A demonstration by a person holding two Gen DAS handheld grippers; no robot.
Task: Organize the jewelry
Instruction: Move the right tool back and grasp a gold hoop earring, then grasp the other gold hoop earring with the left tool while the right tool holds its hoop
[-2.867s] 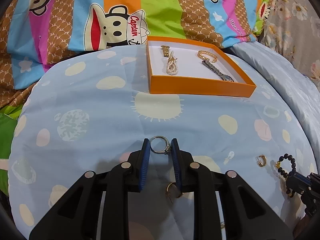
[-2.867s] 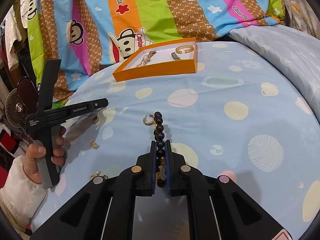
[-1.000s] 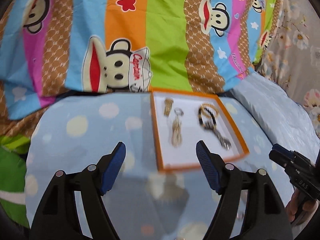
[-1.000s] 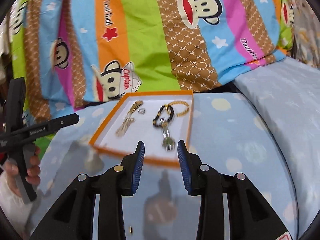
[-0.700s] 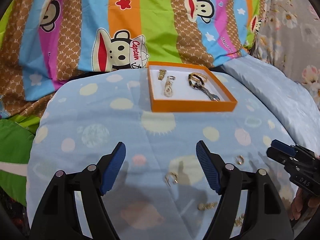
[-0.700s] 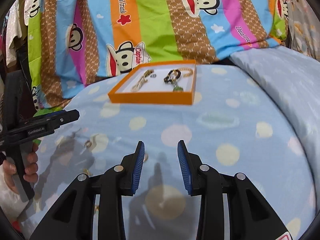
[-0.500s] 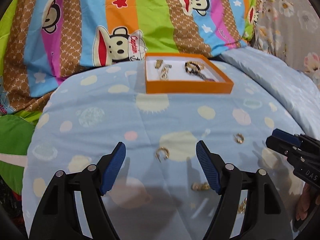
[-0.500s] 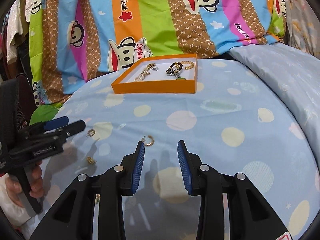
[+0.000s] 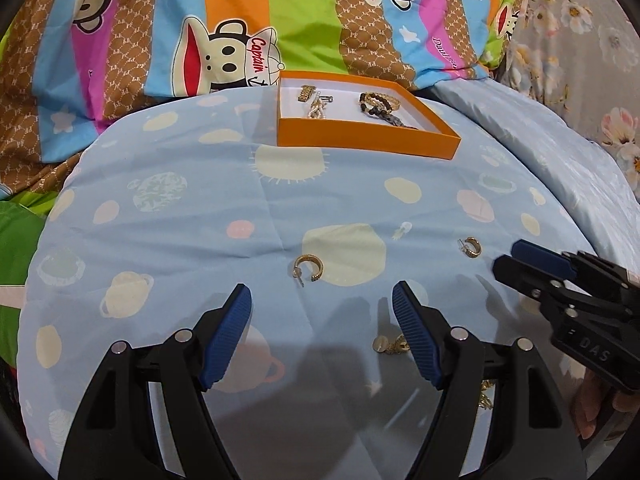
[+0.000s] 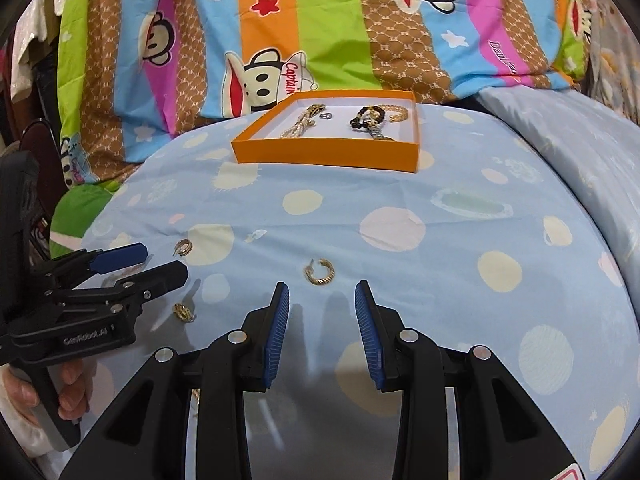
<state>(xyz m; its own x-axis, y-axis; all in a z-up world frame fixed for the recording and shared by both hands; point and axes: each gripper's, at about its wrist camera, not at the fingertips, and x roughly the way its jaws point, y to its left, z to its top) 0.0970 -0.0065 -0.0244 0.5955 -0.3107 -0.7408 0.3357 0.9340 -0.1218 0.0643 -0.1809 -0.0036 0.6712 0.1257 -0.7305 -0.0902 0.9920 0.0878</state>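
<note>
An orange tray point(image 9: 360, 135) point(image 10: 320, 156) at the far side of the blue bedspread holds a pearl strand, a small ring, a dark bead bracelet point(image 9: 370, 104) and gold pieces. My left gripper point(image 9: 322, 312) is open and empty just short of a gold hoop earring point(image 9: 308, 266). My right gripper point(image 10: 322, 300) is open and empty just short of another gold hoop earring point(image 10: 319, 271) point(image 9: 470, 246). Each gripper shows in the other's view, the right one point(image 9: 520, 258) and the left one point(image 10: 132, 264). Small gold pieces point(image 9: 394, 346) point(image 10: 183, 312) lie near the grippers.
A striped monkey-print quilt point(image 9: 280, 20) rises behind the tray. A floral pillow point(image 9: 580, 40) lies at the far right. A green fabric point(image 10: 76, 208) sits off the bed's left edge.
Both grippers released the ring and the bead bracelet in the tray, then drew back and down to the near bedspread. They now sit open above the hoop earrings.
</note>
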